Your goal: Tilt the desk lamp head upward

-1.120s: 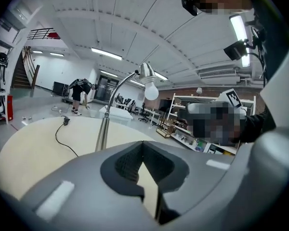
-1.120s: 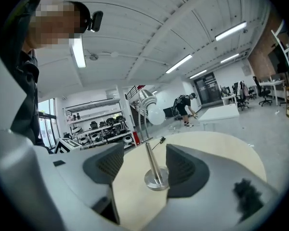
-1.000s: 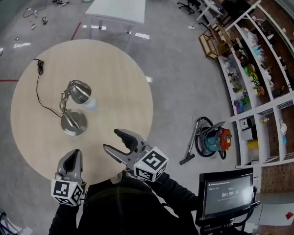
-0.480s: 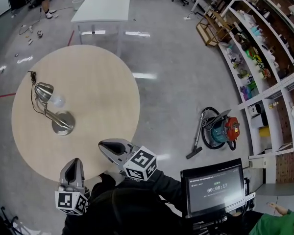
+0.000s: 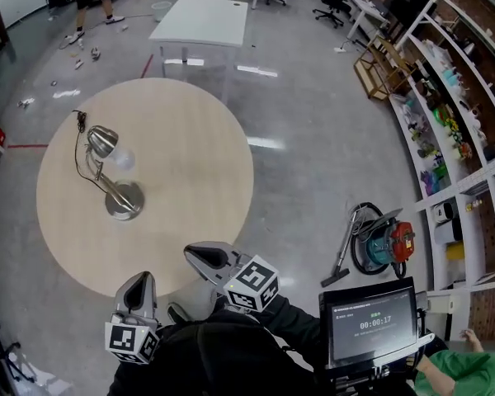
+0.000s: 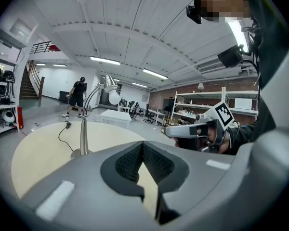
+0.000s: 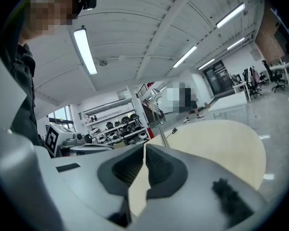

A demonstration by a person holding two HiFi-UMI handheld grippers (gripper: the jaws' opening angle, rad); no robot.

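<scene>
1. The left claw (image 5: 140,280) hung closed and empty at the near edge of the round surface (image 5: 190,155).
2. Beside it, the right claw (image 5: 196,255) had just been closing, its jaws together on nothing.
3. The desk lamp (image 5: 114,180) stood farther off, left on the surface, well apart from both.

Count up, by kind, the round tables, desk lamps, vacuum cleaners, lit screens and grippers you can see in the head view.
round table: 1
desk lamp: 1
vacuum cleaner: 1
lit screen: 1
grippers: 2, the left gripper shut, the right gripper having just closed shut, nothing between either one's jaws
total: 6
</scene>
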